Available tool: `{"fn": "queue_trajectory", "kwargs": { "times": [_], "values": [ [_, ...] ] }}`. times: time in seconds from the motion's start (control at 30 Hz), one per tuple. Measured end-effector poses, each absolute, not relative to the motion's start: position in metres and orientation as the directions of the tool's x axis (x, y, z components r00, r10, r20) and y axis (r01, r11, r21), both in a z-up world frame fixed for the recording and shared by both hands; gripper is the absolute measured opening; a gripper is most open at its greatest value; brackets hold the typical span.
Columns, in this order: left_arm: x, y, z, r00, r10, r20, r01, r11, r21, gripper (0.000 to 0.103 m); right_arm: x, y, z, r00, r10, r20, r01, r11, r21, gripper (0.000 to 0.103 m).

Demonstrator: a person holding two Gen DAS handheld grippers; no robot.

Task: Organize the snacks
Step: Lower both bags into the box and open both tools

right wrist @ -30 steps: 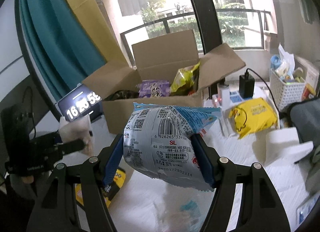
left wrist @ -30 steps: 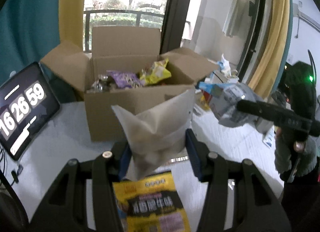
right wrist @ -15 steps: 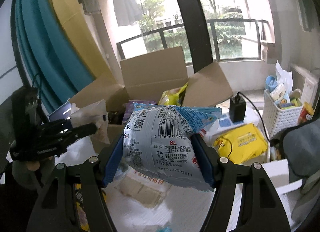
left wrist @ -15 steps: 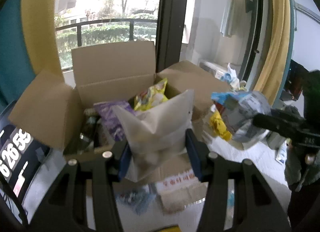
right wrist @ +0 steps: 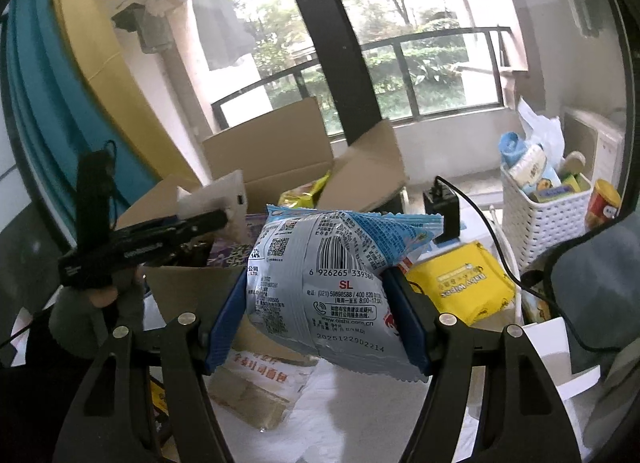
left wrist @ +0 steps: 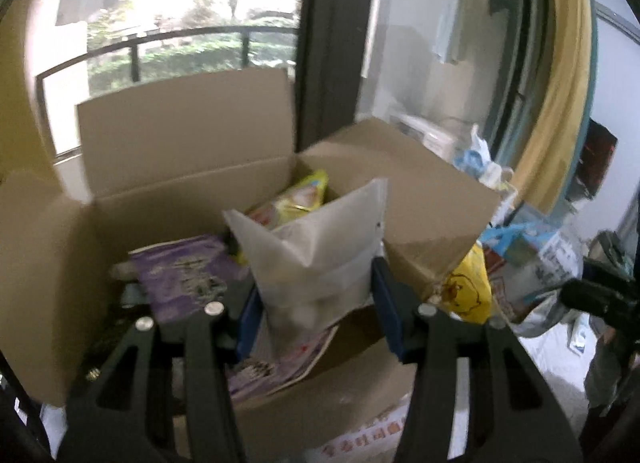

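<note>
At six o'clock in the left wrist view: left claw (left wrist: 316,295), jaws opening, with a white pouch (left wrist: 316,259) upright between the blue pads and touching both, as far as can be told. Hangs over the open cardboard box (left wrist: 180,191), just past its near wall. Inside the box, at nine o'clock of the pouch, a purple packet (left wrist: 180,279) lying flat. At twelve o'clock of the pouch, a yellow packet (left wrist: 300,199) propped up toward the far wall. Flaps spread open at nine, twelve and three o'clock.

At six o'clock in the right wrist view: right claw (right wrist: 316,303) clamped on a blue-and-silver snack bag (right wrist: 328,283), barcode side toward the camera, bag bulging above and below the pads. Held in the air over the white surface (right wrist: 360,415), short of the box at ten o'clock. At three o'clock of the bag, a yellow wipes pack (right wrist: 460,283) lying on the surface. Beyond it, at one o'clock, a black charger (right wrist: 444,207) with its cable. Farther, at two o'clock, a white basket (right wrist: 548,223) packed with small bottles and boxes. Farthest, at twelve o'clock, a balcony railing (right wrist: 440,43) with greenery behind.
</note>
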State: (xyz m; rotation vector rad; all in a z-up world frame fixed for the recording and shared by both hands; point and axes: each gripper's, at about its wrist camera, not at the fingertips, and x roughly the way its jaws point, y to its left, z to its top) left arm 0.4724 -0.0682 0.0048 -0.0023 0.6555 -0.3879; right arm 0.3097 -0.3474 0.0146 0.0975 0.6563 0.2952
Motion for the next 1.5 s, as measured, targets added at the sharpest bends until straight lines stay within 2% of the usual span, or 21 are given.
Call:
{"fn": "queue_trajectory", "kwargs": {
  "times": [0.03, 0.1, 0.2, 0.7, 1.03, 1.3, 1.5],
  "values": [
    [0.475, -0.073, 0.001, 0.713, -0.351, -0.607, 0.356, 0.927, -0.118, 0.056, 0.311, -0.350, 0.014, 0.754, 0.299, -0.585, -0.234, 0.954, 0.185, 0.072],
    [0.479, -0.080, -0.005, 0.697, -0.355, -0.623, 0.363, 0.924, -0.120, 0.067, 0.311, -0.353, 0.014, 0.757, 0.295, -0.583, -0.225, 0.955, 0.190, 0.072],
    [0.476, -0.083, -0.006, 0.691, -0.360, -0.627, 0.366, 0.922, -0.125, 0.074, 0.312, -0.356, 0.013, 0.758, 0.290, -0.584, -0.216, 0.957, 0.195, 0.072],
    [0.424, -0.017, 0.027, 0.783, -0.316, -0.536, 0.285, 0.948, -0.143, 0.076, 0.319, -0.317, 0.019, 0.750, 0.294, -0.593, -0.255, 0.955, 0.150, 0.072],
    [0.411, 0.042, 0.036, 0.836, -0.270, -0.478, 0.197, 0.960, -0.198, 0.077, 0.360, -0.259, 0.017, 0.736, 0.316, -0.598, -0.317, 0.942, 0.108, 0.072],
    [0.411, 0.065, 0.040, 0.845, -0.258, -0.469, 0.160, 0.957, -0.240, 0.078, 0.402, -0.221, 0.009, 0.758, 0.306, -0.576, -0.327, 0.942, 0.070, 0.073],
    [0.408, 0.074, 0.044, 0.849, -0.253, -0.464, 0.142, 0.955, -0.262, 0.079, 0.415, -0.212, -0.017, 0.715, 0.217, -0.664, -0.271, 0.962, 0.023, 0.079]
  ]
}}
